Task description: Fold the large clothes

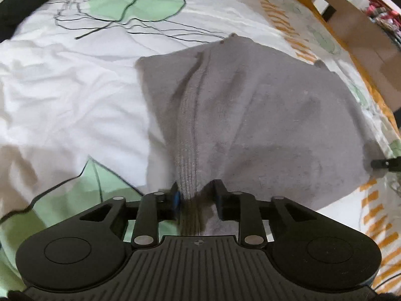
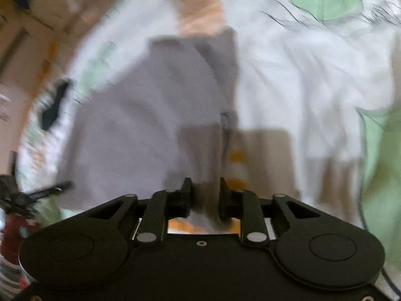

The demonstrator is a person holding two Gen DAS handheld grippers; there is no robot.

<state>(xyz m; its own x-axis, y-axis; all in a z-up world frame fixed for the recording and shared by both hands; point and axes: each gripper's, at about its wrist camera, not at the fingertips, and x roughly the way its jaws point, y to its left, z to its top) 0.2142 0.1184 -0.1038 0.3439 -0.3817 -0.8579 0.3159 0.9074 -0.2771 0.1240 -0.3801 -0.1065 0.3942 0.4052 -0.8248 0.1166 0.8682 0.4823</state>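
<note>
Both claws, left (image 1: 195, 195) and right (image 2: 205, 195), pinch grey garment (image 1: 263, 115) edges.

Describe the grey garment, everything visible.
The grey garment is a soft knit, apparently a sweater, with a ribbed band running lengthwise toward the left gripper. It lies partly folded and spread on the white bedcover printed with green leaves, its near edge lifted. The left gripper is shut on a bunched section of the ribbed band. In the blurred right wrist view, the right gripper has another part of the near edge between its fingers and seems to pinch it.
</note>
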